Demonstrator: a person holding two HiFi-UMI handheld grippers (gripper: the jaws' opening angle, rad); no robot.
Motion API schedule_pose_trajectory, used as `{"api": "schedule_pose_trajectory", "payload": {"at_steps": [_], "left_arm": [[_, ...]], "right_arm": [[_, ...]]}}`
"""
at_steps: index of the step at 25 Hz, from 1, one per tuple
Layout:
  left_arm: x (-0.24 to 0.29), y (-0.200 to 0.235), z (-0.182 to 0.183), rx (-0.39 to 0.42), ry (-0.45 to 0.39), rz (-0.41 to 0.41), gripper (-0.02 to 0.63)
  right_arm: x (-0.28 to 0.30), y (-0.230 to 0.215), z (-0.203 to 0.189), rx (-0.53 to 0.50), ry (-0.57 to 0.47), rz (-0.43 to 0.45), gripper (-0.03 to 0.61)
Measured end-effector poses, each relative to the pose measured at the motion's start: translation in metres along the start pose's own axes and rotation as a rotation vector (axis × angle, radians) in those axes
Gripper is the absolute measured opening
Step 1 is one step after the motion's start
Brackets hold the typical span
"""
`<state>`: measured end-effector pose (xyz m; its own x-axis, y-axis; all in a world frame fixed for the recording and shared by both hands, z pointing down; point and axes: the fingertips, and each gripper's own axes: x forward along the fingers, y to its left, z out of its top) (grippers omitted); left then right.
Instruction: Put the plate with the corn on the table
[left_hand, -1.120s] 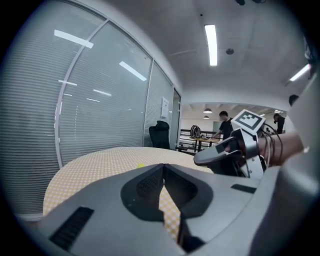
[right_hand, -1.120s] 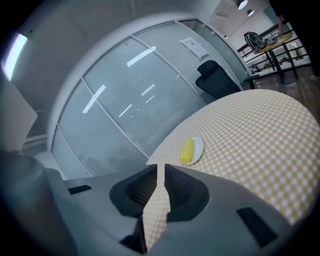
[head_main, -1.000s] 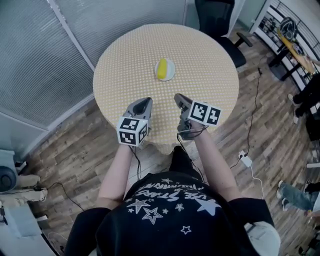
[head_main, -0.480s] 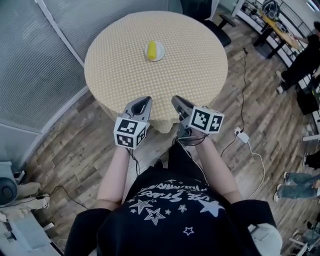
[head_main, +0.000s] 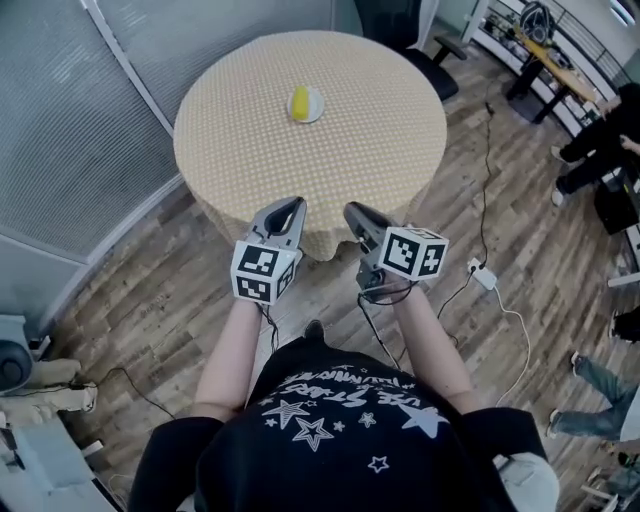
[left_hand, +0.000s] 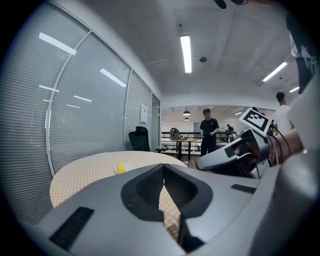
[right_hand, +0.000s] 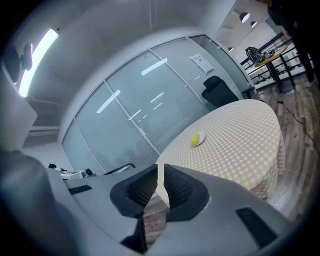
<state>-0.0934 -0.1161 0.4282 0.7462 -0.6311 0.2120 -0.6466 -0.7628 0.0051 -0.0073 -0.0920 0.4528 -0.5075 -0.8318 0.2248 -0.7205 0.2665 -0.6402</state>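
A small white plate (head_main: 305, 103) with a yellow corn cob (head_main: 299, 101) rests on the far half of the round table (head_main: 380, 150), which has a yellow checked cloth. Both grippers hang over the wooden floor, short of the table's near edge. The left gripper (head_main: 288, 210) and right gripper (head_main: 355, 213) are shut with nothing in them. In the left gripper view the plate (left_hand: 121, 168) shows far ahead, beyond the gripper (left_hand: 163, 169). The right gripper view has the plate (right_hand: 197, 138) far off too, past its gripper (right_hand: 161, 167).
A black office chair (head_main: 405, 25) stands behind the table. Glass walls with blinds (head_main: 70, 130) run along the left. Cables and a power strip (head_main: 483, 277) lie on the floor at right. People stand at the far right (head_main: 600, 130), one also in the left gripper view (left_hand: 209, 131).
The person has backed away from the table: the grippers, earlier over its near edge, now hang over the floor in front of it. The plate has stayed put.
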Motion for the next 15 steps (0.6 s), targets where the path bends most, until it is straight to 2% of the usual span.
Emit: {"api": "schedule_pose_trajectory", "payload": {"at_steps": [5,9,15], "left_arm": [[-0.026,-0.025,0.003,-0.035,-0.008,0.04,0.008],[-0.049,-0.06,-0.001,-0.031,-0.001,0.053,0.008],[-0.097,-0.097,-0.004,-0.031,-0.005,0.094,0.008]], "right_arm": [[-0.035,0.013,-0.014,-0.035,0.025,0.006,0.047],[-0.069,0.013,-0.028,-0.036,0.038,0.002,0.046],[-0.108,0.039,-0.05,-0.051,0.043,0.039,0.046]]}}
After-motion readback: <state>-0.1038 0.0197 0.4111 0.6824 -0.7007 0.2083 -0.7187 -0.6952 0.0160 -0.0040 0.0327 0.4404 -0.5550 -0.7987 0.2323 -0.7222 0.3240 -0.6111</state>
